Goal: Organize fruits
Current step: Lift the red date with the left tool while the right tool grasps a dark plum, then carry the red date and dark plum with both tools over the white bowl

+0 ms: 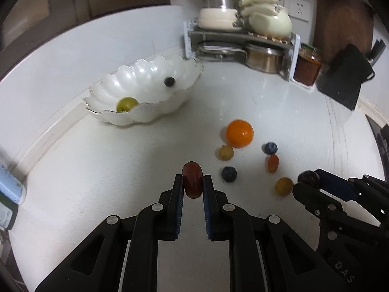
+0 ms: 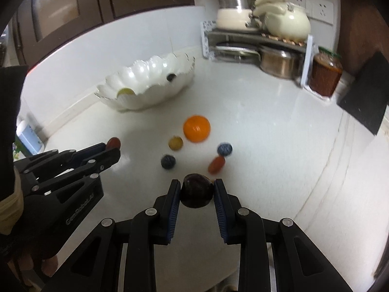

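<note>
Left gripper [image 1: 193, 182] and right gripper [image 2: 197, 189] fingers apparently clamped, both loaded.

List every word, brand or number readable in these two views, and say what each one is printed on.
"DAS": partial white lettering on the right gripper body, cut off at the left wrist view's lower right edge.
"GenRobot.AI": probable reading of blurred white lettering on the left gripper body, in the right wrist view.
Jar lid label: too blurred to read.
Blue and white carton at the left edge: print too small to read.
</note>
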The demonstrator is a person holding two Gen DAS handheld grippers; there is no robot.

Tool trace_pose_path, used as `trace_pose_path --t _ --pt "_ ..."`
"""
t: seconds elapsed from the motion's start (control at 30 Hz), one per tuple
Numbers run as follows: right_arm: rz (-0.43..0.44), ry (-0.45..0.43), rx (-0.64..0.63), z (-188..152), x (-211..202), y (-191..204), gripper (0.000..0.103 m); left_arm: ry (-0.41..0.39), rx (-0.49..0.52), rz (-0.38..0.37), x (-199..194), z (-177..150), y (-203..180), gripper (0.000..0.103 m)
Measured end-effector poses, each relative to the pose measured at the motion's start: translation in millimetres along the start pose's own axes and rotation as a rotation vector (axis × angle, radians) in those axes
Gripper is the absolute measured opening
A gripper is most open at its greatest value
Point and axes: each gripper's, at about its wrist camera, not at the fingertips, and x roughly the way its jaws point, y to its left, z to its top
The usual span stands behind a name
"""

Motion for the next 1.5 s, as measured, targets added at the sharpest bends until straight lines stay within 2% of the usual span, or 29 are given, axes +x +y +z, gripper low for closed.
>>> trace_pose_path --t 0.43,0.93,1.17,1.5 --pt "0.063 -0.111 -0.093 36.1 -15.2 10.2 0.029 -0.09 -0.106 0.054 -34.3 16.1 12.6 0.017" --pt "0.133 -0.194 -0.185 82.6 -15.8 23.5 0.029 -0.195 -0.247 0.165 -51.8 45.4 34.7 0.017" --pt "0.187 -0.188 -0.202 109.0 -5.4 29.2 0.029 -0.224 -0.281 0.196 -51.9 59.8 47.2 0.017" --pt "0.212 -0.188 -0.207 142.1 14.7 38.8 0.029 -0.222 -0.298 0.23 -39.3 87.7 67.9 0.017"
